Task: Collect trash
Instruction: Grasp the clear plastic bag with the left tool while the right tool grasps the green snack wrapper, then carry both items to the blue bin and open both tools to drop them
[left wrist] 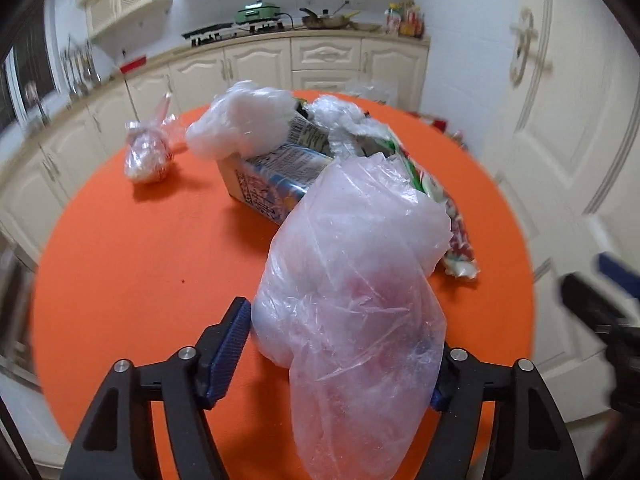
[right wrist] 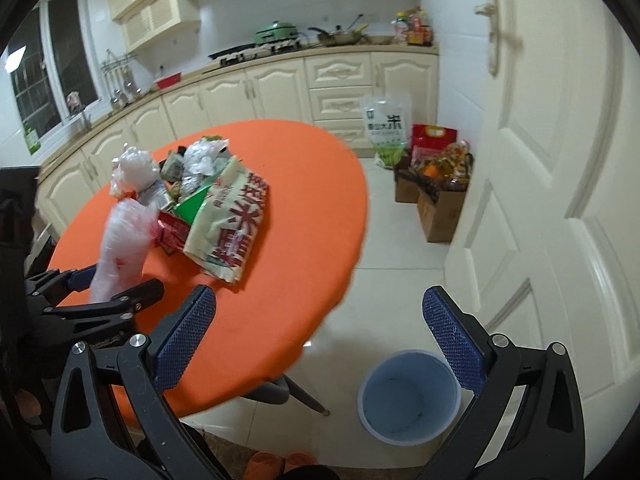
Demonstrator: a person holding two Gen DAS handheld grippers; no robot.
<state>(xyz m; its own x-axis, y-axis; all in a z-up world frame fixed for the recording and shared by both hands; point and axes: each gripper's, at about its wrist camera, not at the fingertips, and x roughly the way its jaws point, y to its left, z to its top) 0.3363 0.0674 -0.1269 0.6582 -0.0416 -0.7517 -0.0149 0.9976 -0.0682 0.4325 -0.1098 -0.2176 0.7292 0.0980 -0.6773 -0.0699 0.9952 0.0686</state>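
Note:
A crumpled clear plastic bag [left wrist: 344, 300] lies on the round orange table [left wrist: 120, 260], reaching back between the fingers of my left gripper [left wrist: 324, 312]. The left pad [left wrist: 228, 344] stands just beside the bag with orange table showing between them. The bag covers the right pad. Behind it is a trash pile: a printed carton [left wrist: 264, 184], a white plastic bag [left wrist: 240, 120] and a large rice sack wrapper [right wrist: 232, 220]. A small tied bag [left wrist: 146, 152] sits apart at the far left. My right gripper [right wrist: 318, 294] hangs open and empty over the table's near edge.
A blue bin [right wrist: 408, 396] stands on the tiled floor right of the table, below my right gripper. Cardboard boxes of groceries [right wrist: 436, 200] and a rice bag [right wrist: 386, 128] sit by the white door [right wrist: 560, 160]. Cream cabinets [right wrist: 280, 88] line the far wall.

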